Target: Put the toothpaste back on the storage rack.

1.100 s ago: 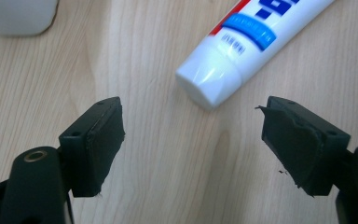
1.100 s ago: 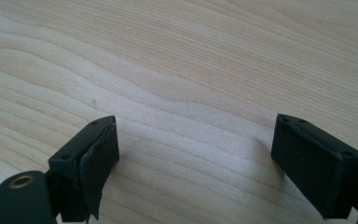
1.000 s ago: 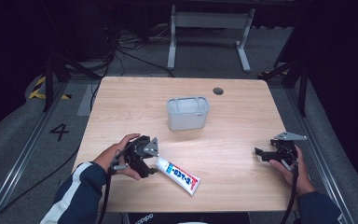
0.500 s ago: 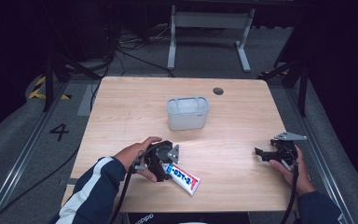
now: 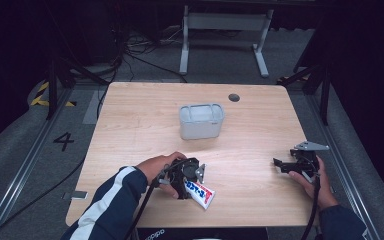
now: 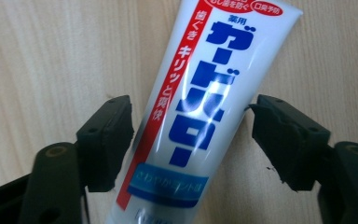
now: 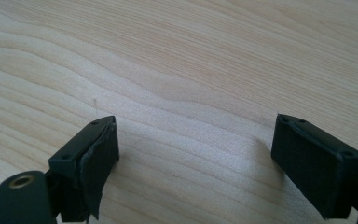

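Note:
A white toothpaste tube [image 5: 203, 193] with blue and red print lies flat on the wooden table [image 5: 260, 125] near its front edge. My left gripper [image 5: 189, 181] hangs right over it, open, one jaw on each side of the tube [image 6: 205, 107]. In the left gripper view the right jaw is at the tube's edge and the left jaw stands a little off it, with the left gripper [image 6: 191, 135] centred on the tube's body. My right gripper [image 5: 280, 165] rests at the table's right side, open, with bare wood between its jaws [image 7: 193, 154].
A grey open-topped plastic container [image 5: 201, 121] stands upright at the table's middle. A small dark round hole [image 5: 234, 97] sits near the far edge. Cables trail from both grippers off the front edge.
My left gripper has moved right along the front of the table and come down over the toothpaste tube. The right gripper has stayed where it was.

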